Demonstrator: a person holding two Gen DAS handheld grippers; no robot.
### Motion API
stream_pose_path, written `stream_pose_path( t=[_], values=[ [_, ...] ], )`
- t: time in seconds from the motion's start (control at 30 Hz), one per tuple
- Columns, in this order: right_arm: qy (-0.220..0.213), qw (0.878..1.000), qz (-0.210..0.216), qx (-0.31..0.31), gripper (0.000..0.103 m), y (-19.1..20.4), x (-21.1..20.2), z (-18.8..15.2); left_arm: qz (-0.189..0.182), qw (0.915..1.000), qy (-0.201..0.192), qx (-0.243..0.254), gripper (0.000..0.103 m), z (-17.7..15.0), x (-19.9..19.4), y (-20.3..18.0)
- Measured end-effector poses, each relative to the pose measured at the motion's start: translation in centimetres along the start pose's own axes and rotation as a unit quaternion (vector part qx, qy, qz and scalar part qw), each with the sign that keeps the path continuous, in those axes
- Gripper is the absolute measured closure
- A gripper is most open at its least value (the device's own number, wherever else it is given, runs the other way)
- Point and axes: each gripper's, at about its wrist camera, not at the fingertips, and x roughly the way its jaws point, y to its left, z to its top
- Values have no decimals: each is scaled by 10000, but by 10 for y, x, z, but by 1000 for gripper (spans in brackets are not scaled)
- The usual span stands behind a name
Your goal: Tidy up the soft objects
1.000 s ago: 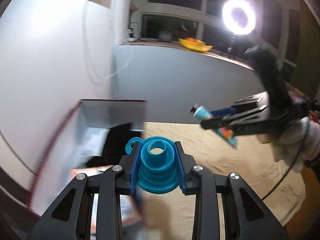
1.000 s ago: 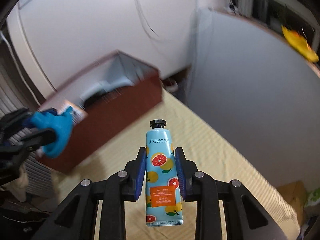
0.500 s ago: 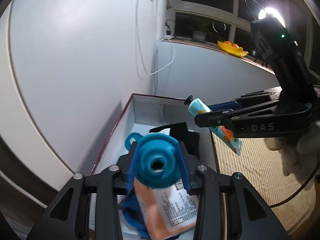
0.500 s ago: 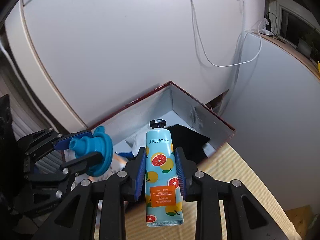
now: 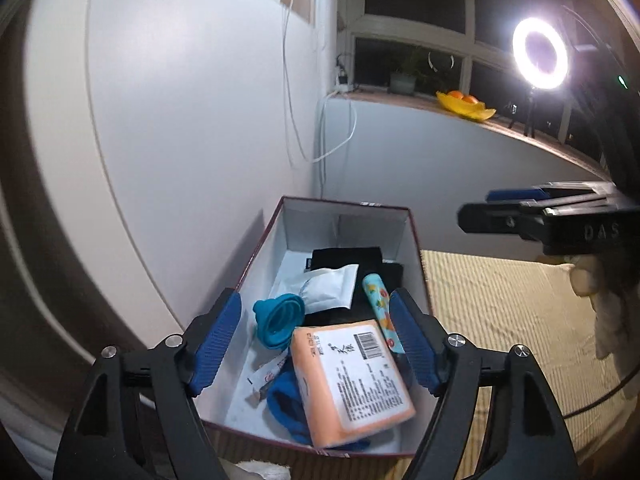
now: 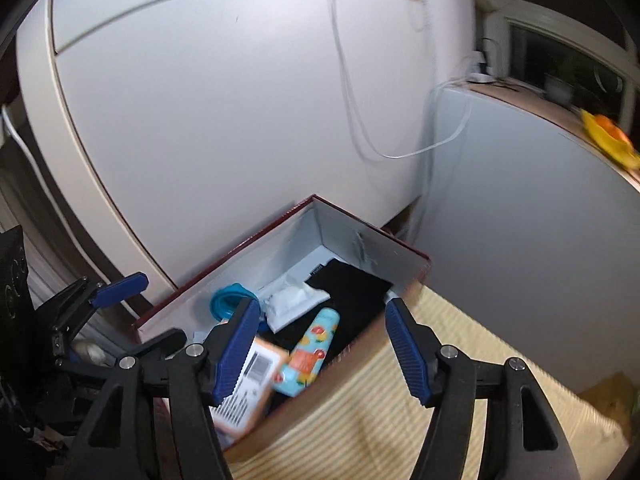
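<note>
1. The left gripper (image 5: 316,340) is hovering over the near end of the box (image 5: 348,210), its fingers (image 5: 218,334) opening, apart, with nothing between them.
2. The right gripper (image 6: 320,346) is hanging over the box's long side, its fingers (image 6: 408,350) likewise opening wide and gripping nothing.
3. The blue silicone funnel (image 5: 280,318) is lying on its side in the box, touching the white wipes pack (image 5: 324,286); it is looking light and rubbery, likely to squash, so its narrow neck is seeming the best place to pinch.
4. The hand cream tube (image 5: 380,312) is resting along the right inner wall on the black cloth (image 5: 348,258); it is probably slick and soft-walled, so a hold across its middle is looking safer than one by the cap.
5. The orange tissue pack (image 5: 352,380) is leaning over a blue cloth (image 5: 284,402) at the near end, soft and crushable, best taken by its flat faces.
6. The box is sitting on a striped yellow bed cover (image 5: 508,308), against the wall.
</note>
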Motion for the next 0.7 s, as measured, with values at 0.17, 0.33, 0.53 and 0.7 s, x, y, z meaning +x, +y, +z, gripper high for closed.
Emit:
stream_pose_path(
  t=[0.17, 0.33, 0.53, 0.7],
  values=[
    [-376, 9984, -362, 199, 34, 7, -44, -33, -97, 9995, -282, 89, 26, -5, -32, -11],
    [-659, 9954, -563, 406, 29, 16, -80, -65, -212, 9981, -562, 158, 26, -11, -64, -23],
    [-832, 9918, -904, 359, 28, 29, -113, -104, -330, 9968, -706, 200, 26, -25, -98, -36],
    [-962, 9889, -1040, 438, 27, 38, -140, -134, -443, 9956, -791, 237, 26, -44, -124, -48]
  ],
)
